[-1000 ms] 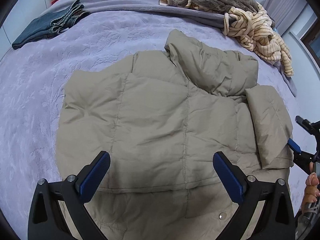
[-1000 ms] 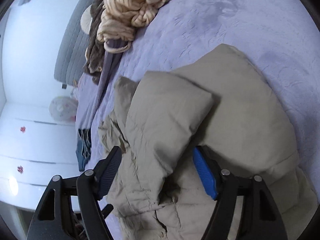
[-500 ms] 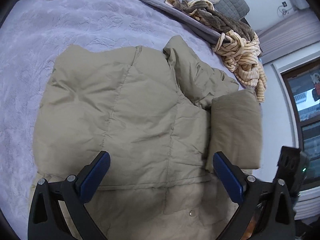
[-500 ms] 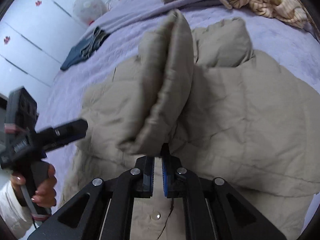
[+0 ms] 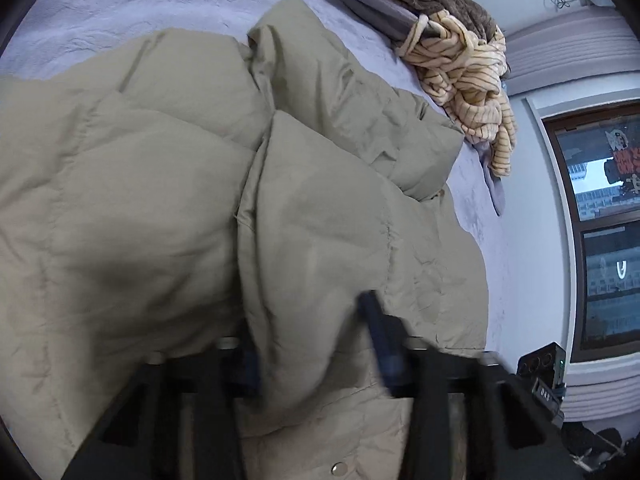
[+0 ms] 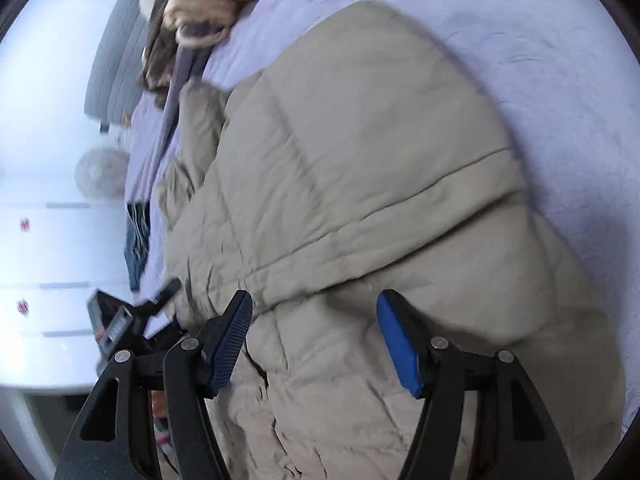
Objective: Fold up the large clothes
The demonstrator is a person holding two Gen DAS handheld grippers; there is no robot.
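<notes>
The tan puffy jacket (image 5: 168,208) lies on the purple bed (image 6: 500,12). The left gripper (image 5: 316,344) has its fingers apart around a jacket fold. The right gripper (image 6: 316,340) is wide apart above it.

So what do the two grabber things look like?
Each is a black plastic frame with triangle cut-outs and round silver bolts. The right gripper has two flat fingers with ridged blue pads. The left gripper looks the same but blurry, its pads darker blue. No cables or sleeves show.
</notes>
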